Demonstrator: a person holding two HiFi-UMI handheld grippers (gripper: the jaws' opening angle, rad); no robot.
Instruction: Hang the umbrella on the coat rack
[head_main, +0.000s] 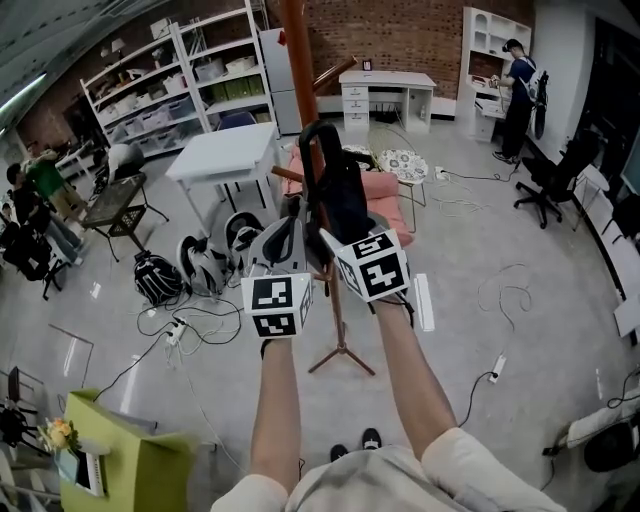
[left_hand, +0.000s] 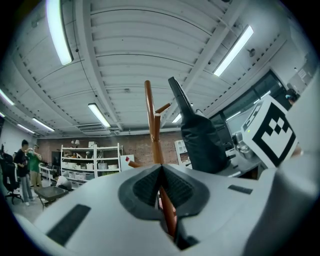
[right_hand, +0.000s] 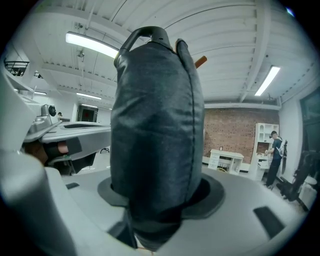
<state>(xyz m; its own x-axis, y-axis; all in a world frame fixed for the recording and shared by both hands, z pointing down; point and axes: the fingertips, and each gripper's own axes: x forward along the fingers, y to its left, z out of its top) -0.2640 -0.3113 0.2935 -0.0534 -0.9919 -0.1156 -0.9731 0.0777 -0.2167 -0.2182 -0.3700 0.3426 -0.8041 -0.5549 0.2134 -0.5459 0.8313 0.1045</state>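
Holding the folded umbrella (head_main: 335, 190) up beside the coat rack (head_main: 298, 60), with a missed hook as the risk.
Head view: the right tool (head_main: 332, 240) is pinching the umbrella just beside the rack's pole. Left gripper view: the left tool (left_hand: 161, 167) is sitting pressed together on nothing, so it is steadying nothing. Right gripper view: the handle (right_hand: 150, 32) is standing near a peg (right_hand: 200, 61) and could be swinging wide of it.
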